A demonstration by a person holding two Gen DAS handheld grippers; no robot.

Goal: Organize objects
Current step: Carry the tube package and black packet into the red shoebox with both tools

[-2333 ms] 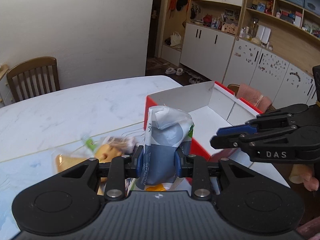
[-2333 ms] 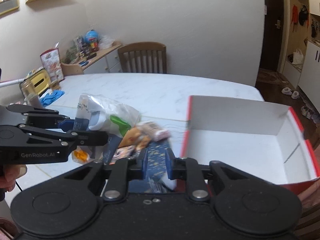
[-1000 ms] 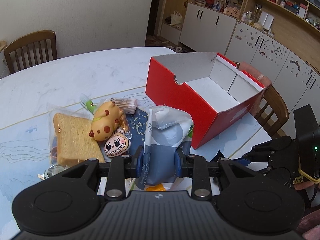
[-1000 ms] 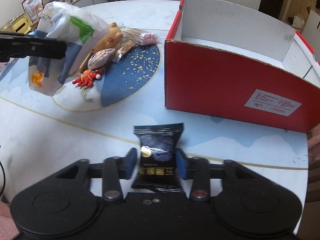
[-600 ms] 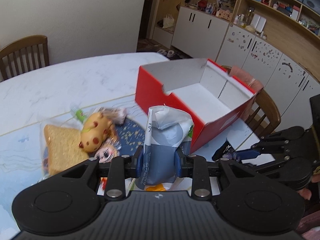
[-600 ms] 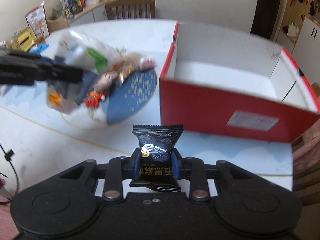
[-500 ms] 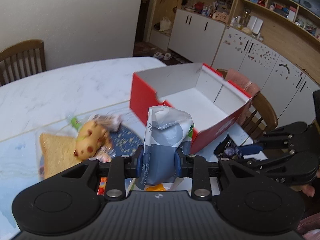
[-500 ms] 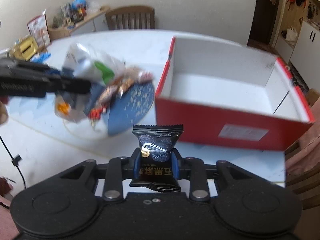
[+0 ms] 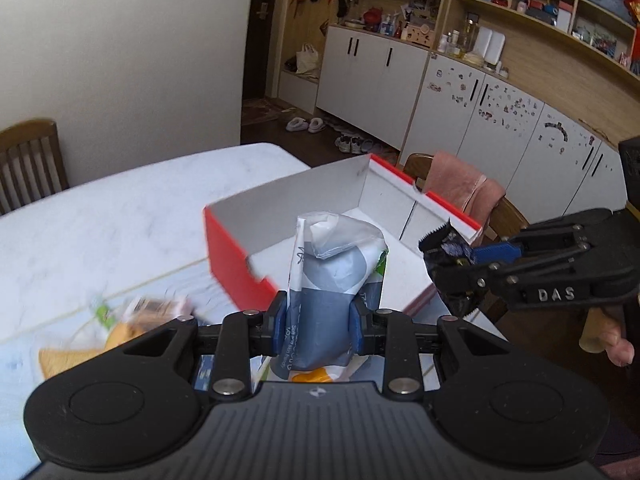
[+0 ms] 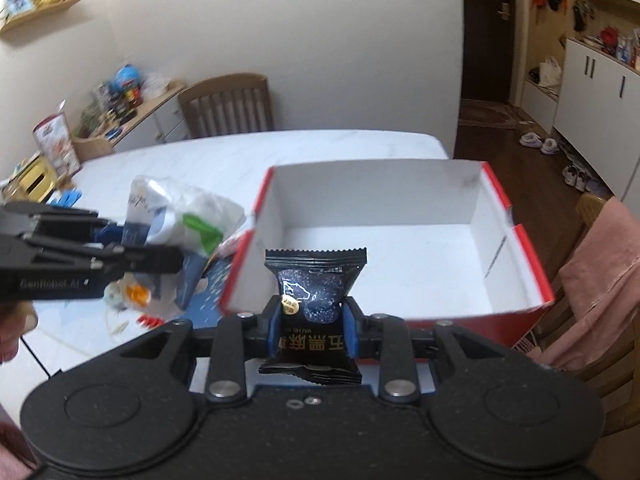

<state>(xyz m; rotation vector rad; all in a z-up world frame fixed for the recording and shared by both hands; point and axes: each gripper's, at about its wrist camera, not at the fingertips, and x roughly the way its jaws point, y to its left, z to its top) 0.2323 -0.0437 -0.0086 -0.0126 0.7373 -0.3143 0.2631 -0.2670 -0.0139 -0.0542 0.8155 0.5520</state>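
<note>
Red box (image 10: 516,280) on the counter (image 10: 224,168), empty: since a second ago you have lifted both loads from counter level to its rim, left gripper (image 9: 320,320) fingers clamped on the grey-white pouch (image 9: 332,276), right gripper (image 10: 312,332) fingers clamped on the black snack packet (image 10: 314,300), drop-in pending.

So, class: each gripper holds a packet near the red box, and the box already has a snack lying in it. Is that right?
Not quite. The right wrist view shows the box with a bare white floor, nothing in it. The rest stands: the left gripper holds a packet, and the right gripper a black packet.
</note>
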